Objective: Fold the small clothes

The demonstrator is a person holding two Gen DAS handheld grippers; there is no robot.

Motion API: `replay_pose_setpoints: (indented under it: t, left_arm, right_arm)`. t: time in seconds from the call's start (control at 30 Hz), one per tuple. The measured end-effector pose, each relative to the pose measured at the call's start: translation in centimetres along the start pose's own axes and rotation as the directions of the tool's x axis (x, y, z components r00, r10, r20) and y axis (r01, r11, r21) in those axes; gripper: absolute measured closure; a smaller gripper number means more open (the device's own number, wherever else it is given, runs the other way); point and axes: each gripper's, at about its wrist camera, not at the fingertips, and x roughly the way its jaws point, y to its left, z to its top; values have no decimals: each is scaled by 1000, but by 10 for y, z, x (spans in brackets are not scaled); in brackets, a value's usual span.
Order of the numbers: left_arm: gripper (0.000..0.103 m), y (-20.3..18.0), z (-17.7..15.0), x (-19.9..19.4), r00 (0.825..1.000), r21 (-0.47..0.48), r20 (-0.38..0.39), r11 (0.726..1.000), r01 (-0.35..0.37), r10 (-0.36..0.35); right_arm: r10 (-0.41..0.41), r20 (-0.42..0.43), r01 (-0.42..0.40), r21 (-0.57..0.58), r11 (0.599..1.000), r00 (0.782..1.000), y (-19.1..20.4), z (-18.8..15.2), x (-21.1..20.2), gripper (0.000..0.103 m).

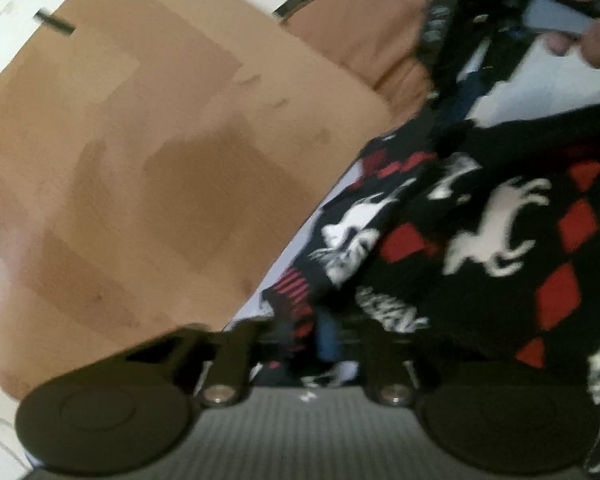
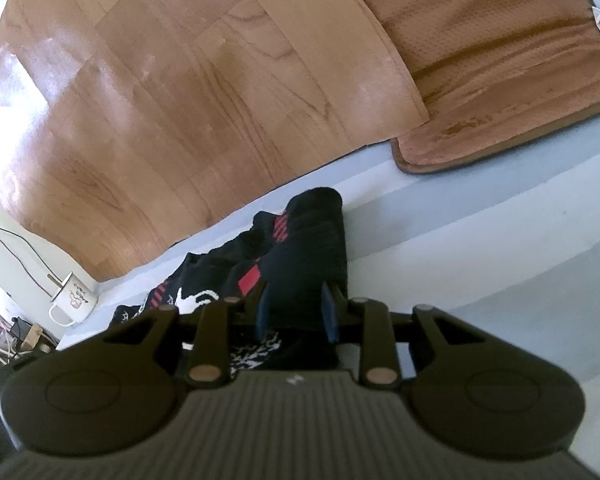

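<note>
Pale blue bedding (image 2: 480,248) carries a black garment (image 2: 300,256) with red diamonds and white animal figures, and the right gripper (image 2: 296,308) pinches a fold of it between its blue pads. Blur hides how the left gripper (image 1: 324,340) stands, buried in that cloth. Beyond lie a brown mat (image 2: 508,60), wood floor (image 2: 160,92) and a white mug (image 2: 70,300).

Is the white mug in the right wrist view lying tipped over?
No, the white mug stands upright on the pale surface.
</note>
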Motion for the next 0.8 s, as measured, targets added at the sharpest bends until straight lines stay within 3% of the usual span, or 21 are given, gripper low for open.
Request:
replay_pose_setpoints:
  t: [0.17, 0.27, 0.4, 0.47, 0.5, 0.53, 0.6, 0.7, 0.77, 0.8]
  left_arm:
    - [94, 22, -6, -6, 998, -85, -9, 995, -58, 58]
    - [94, 25, -18, -2, 997, -105, -64, 994, -42, 35]
    - [87, 13, -28, -2, 994, -52, -109, 998, -37, 32]
    - [82, 22, -28, -11, 995, -95, -100, 995, -2, -7]
    - [74, 30, -28, -17, 995, -140, -94, 990, 24, -38]
    - [63, 41, -28, -21, 994, -200, -82, 978, 59, -76]
    - [53, 71, -28, -33, 991, -346, -36, 932, 110, -131]
    - [51, 107, -32, -29, 982, -522, -3, 838, 160, -190]
    - [50, 124, -37, -15, 976, -610, -20, 776, 161, -218]
    - [50, 128, -37, -4, 972, -639, -37, 754, 155, -231]
  right_arm:
    - [6, -5, -6, -25, 1000, 1000, 5, 2, 2, 71]
    - [20, -20, -21, -54, 998, 1000, 14, -2, 7, 71]
    - [-1, -65, -6, -102, 995, 998, 24, -6, 19, 71]
    - [-6, -68, -1, -106, 994, 998, 25, -2, 19, 71]
    - [-6, -60, 0, -105, 994, 998, 25, -1, 16, 71]
    - [-4, -43, -1, -107, 994, 999, 26, 1, 13, 71]
    - [14, -14, -15, -129, 992, 1000, 31, 4, 6, 71]
    - [-17, 1, 17, -181, 983, 1000, 40, 7, 6, 68]
    - [-35, 10, 36, -184, 982, 999, 39, 9, 9, 45]
    - [-51, 15, 53, -171, 984, 999, 35, 10, 12, 41]
